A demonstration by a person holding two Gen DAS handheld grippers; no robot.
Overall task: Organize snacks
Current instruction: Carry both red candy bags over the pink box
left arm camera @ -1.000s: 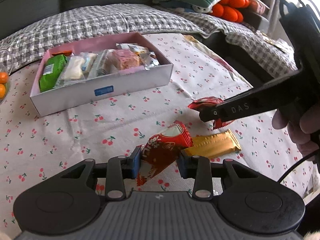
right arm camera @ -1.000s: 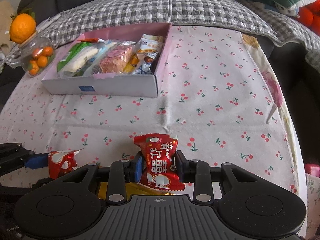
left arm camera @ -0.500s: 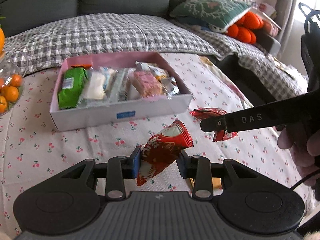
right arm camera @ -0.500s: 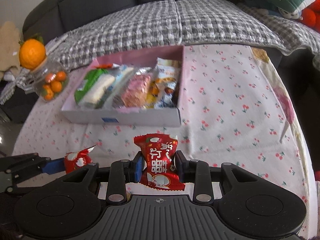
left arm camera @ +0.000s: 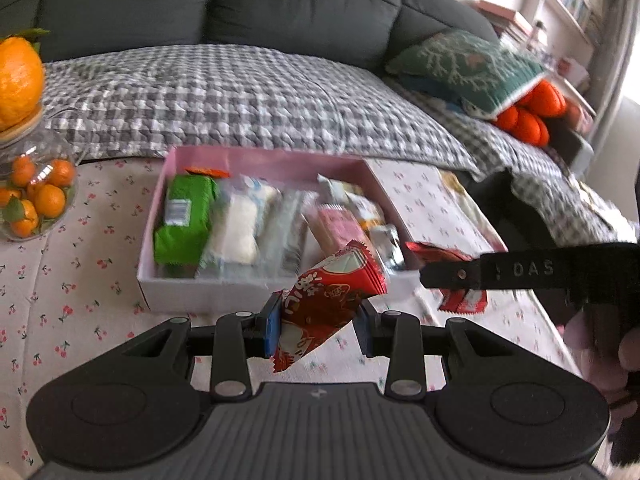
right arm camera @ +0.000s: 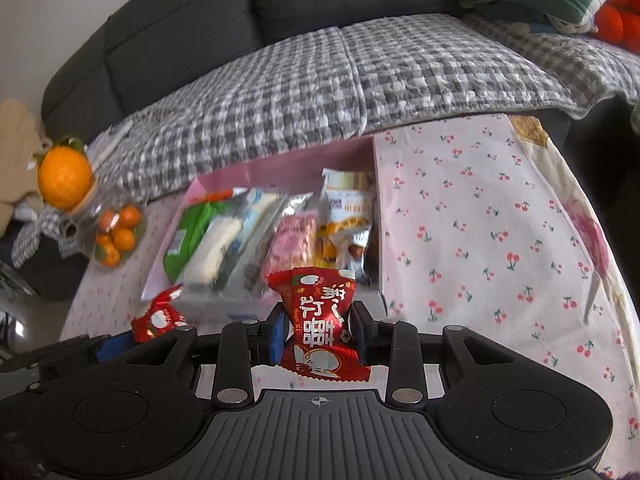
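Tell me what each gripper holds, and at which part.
The left gripper pinches a red foil snack packet near its lower end; the right gripper pinches another red packet across its middle.

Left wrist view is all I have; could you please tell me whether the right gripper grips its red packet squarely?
Observer: Yes, the right gripper is shut on the red packet, with both pads on its middle.
Operator: Thank you. What sits at the box's right end?
Observer: In the box, a white-and-yellow packet lies beside the right wall.
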